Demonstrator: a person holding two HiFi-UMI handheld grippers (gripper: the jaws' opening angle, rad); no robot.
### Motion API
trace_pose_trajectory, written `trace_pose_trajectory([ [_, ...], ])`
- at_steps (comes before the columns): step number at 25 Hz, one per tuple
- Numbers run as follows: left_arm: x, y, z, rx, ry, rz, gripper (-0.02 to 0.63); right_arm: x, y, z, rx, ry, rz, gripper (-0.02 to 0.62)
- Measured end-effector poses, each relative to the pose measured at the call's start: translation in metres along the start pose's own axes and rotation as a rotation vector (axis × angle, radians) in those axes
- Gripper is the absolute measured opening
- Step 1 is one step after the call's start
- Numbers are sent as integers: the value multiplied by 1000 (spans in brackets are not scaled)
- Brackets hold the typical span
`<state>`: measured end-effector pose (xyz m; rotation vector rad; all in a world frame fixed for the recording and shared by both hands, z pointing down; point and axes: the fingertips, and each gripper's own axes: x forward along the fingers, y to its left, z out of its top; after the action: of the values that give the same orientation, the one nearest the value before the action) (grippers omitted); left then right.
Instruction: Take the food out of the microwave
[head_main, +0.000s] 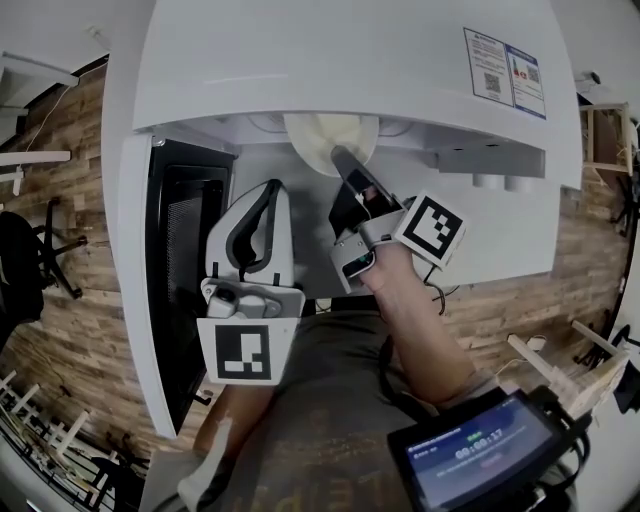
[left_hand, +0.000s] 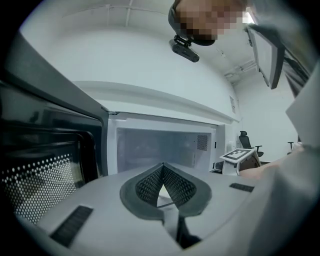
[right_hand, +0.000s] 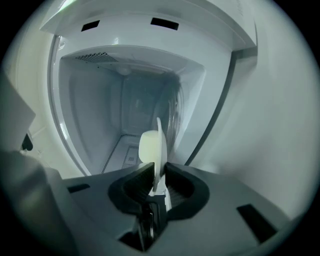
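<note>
I take this for an office-like test room, not a home kitchen. Ahead of my left hand-held gripper (head_main: 268, 190) stands a white microwave (head_main: 340, 60) with QR-code labels (head_main: 505, 72). A black office chair (left_hand: 246, 141) sits off to its right, with wood-plank floor (head_main: 70, 330) below and bare conduit (left_hand: 240, 67) overhead.
</note>
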<state>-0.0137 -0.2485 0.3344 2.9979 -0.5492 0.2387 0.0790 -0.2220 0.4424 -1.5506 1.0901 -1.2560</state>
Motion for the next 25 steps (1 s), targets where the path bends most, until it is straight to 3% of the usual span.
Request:
trace_pose_trajectory([
  [9,-16,4,8,3,-23,9,8,-13,3,-10,115,-26,43,62],
  [14,-30,0,16,8,-42,2,8,-26,22,-16,120,-40,93,60],
  [25,-67,-40,36,-5,-122,28,8,-94,39,-32,73,-6,100,60],
])
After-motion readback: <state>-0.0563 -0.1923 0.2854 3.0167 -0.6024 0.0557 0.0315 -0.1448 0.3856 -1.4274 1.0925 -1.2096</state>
